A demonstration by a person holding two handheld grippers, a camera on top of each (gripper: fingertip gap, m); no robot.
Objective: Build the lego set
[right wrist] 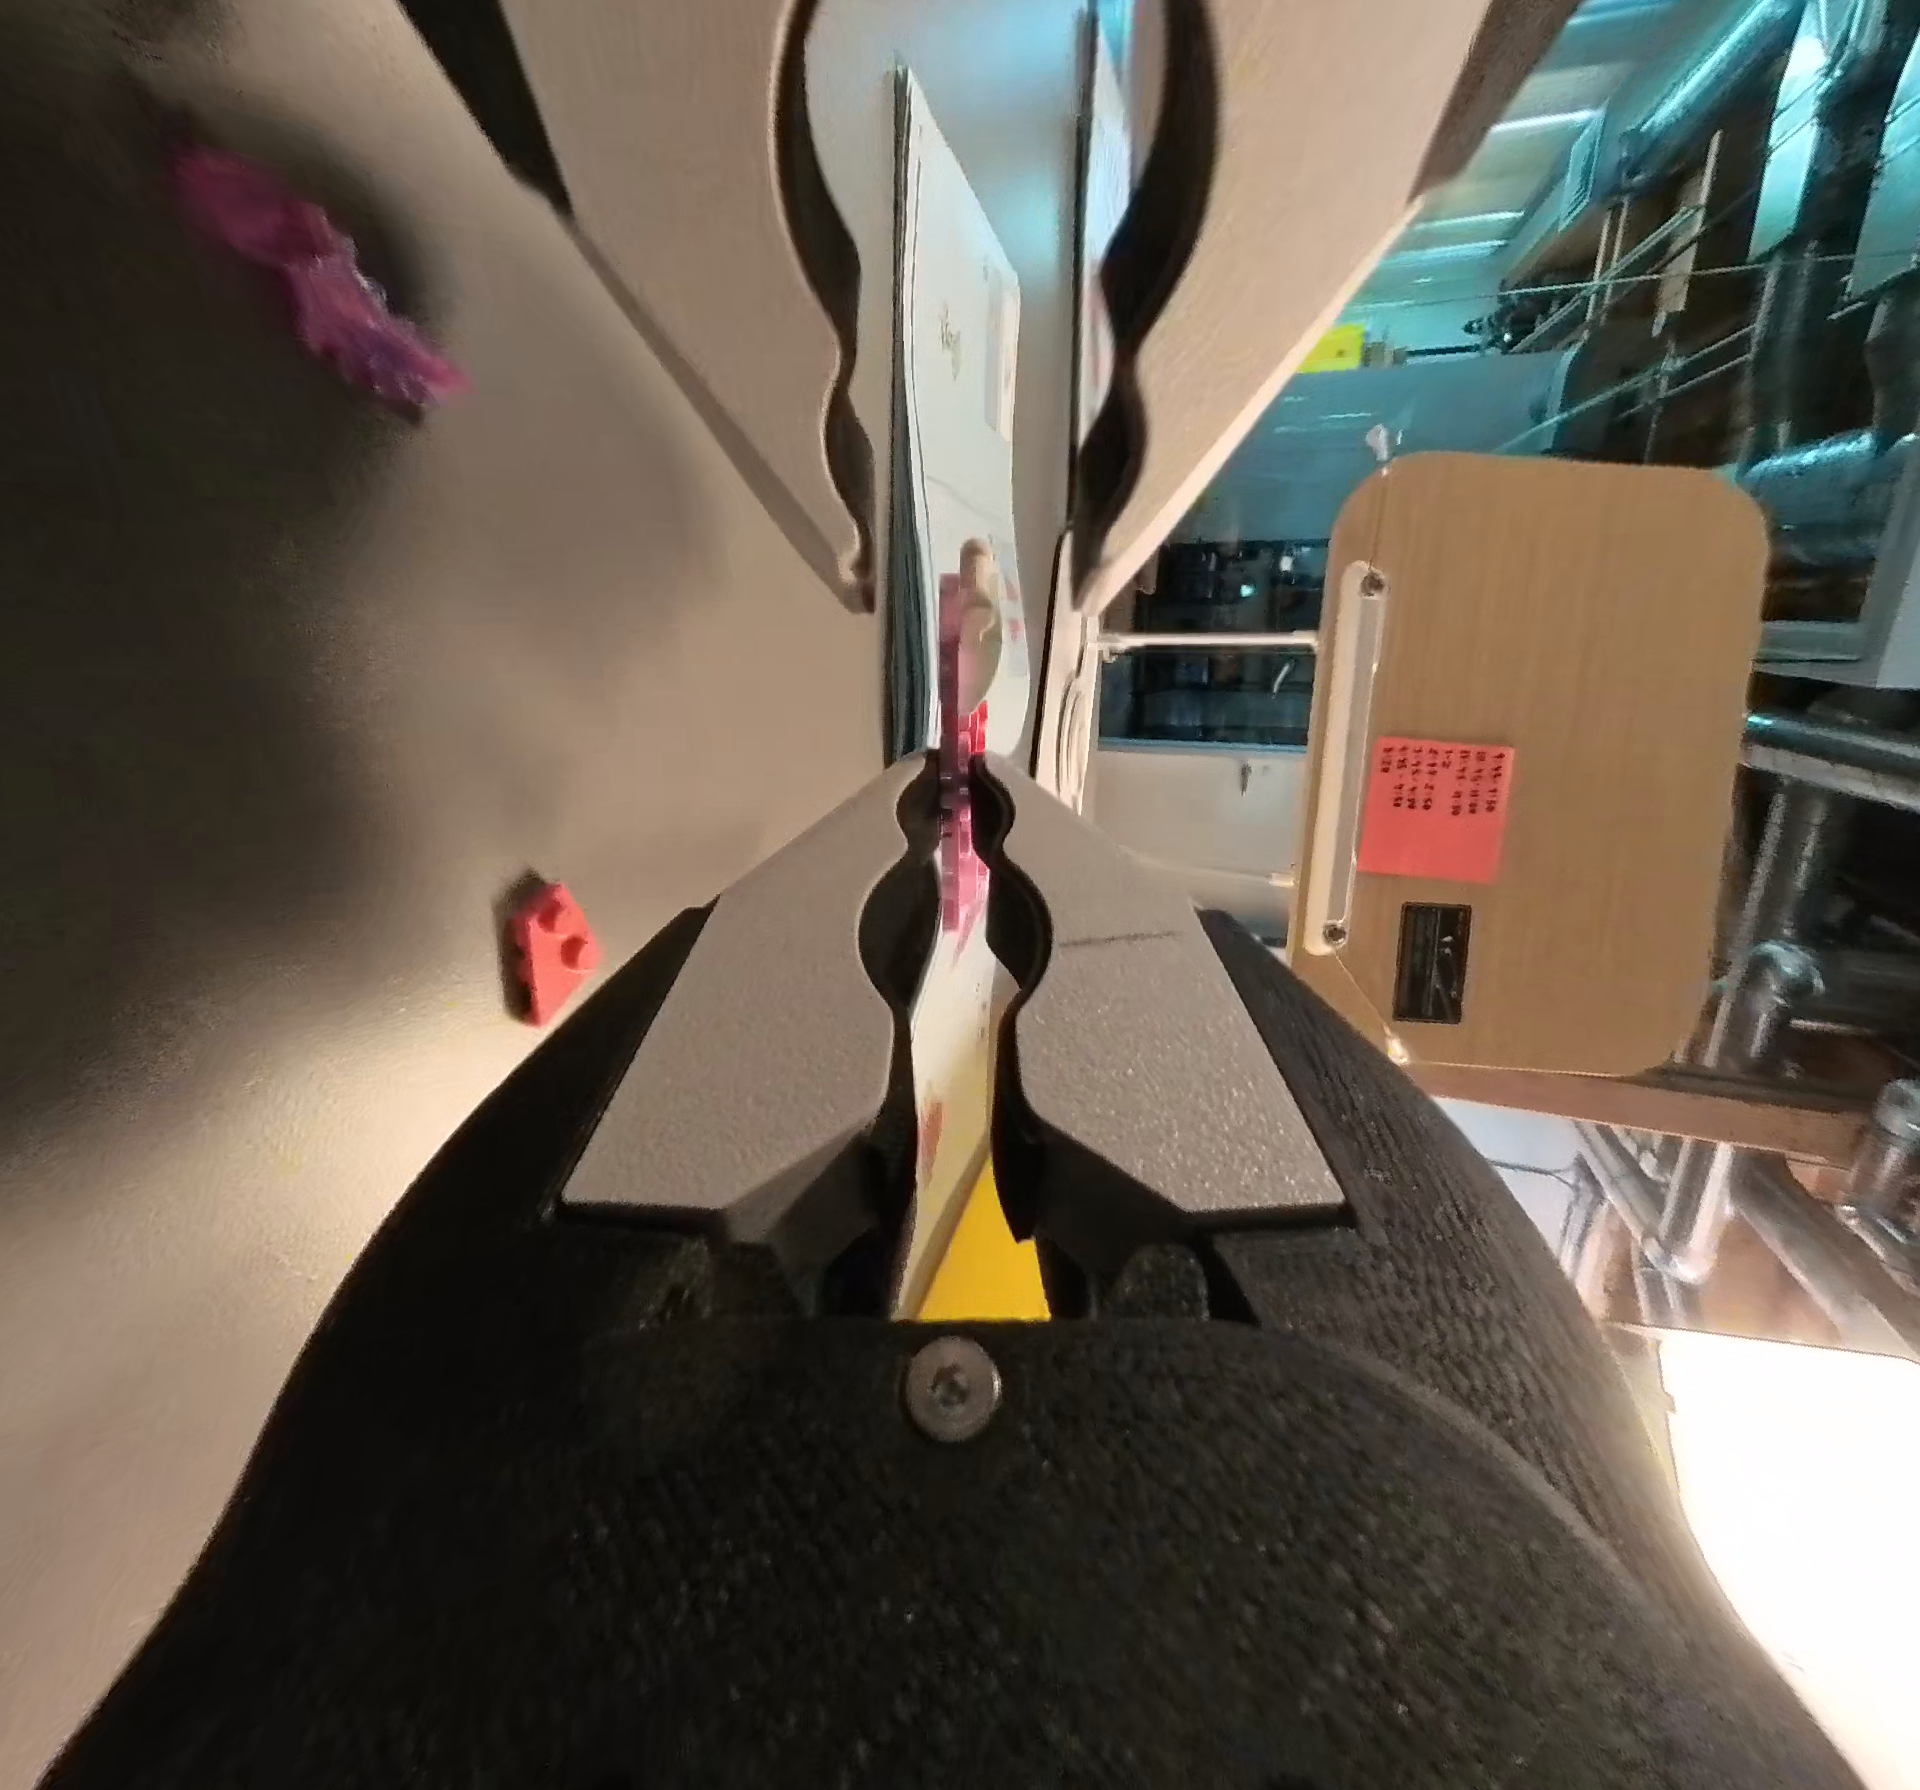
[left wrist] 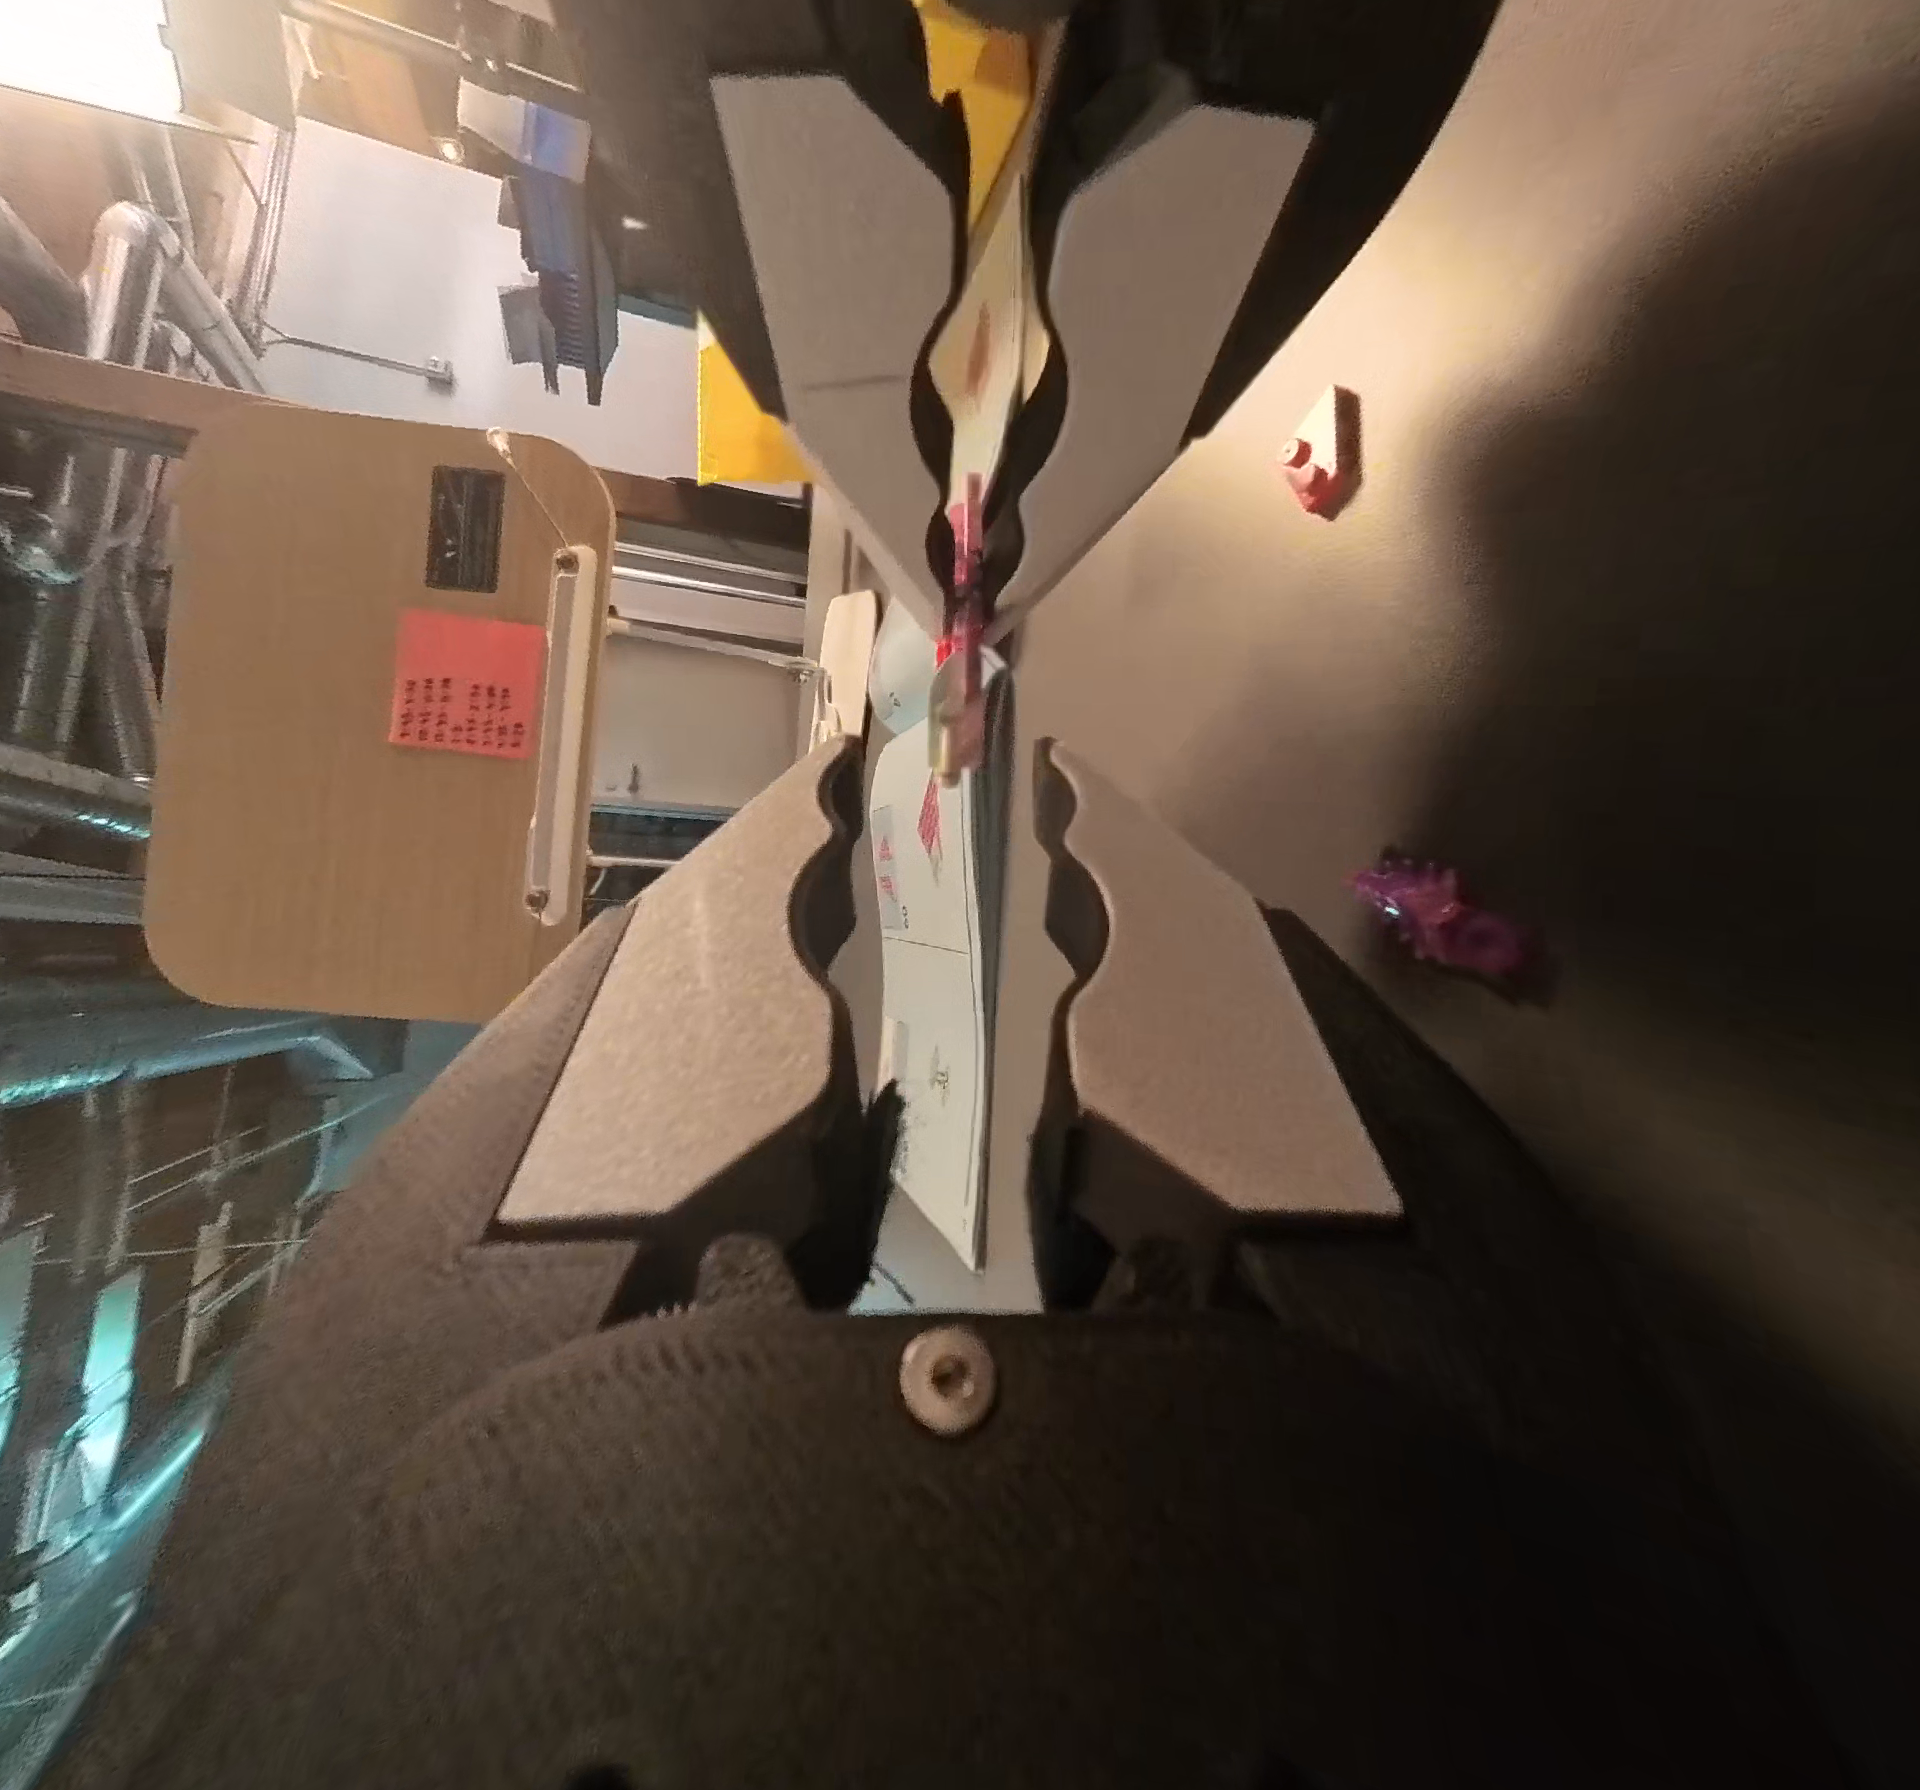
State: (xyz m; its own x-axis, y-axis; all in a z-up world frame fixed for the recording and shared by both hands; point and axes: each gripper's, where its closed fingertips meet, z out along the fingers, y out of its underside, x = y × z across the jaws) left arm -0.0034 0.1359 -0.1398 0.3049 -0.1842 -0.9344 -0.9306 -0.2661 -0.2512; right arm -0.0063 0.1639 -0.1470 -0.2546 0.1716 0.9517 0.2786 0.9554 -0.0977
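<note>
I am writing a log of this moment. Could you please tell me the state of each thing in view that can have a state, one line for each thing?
Left gripper: open, nothing pressed between its fingers.
Right gripper: shut on the pink brick assembly.
Pink brick assembly: held off the table, a pale rounded piece at its far end.
Instruction booklet: lying on the table.
Red brick: loose on the table.
Purple piece: loose on the table.

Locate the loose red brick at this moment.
The red brick lies alone on the pale table: lower left in the right wrist view, beside the right gripper; upper right in the left wrist view, apart from the purple piece.
</note>
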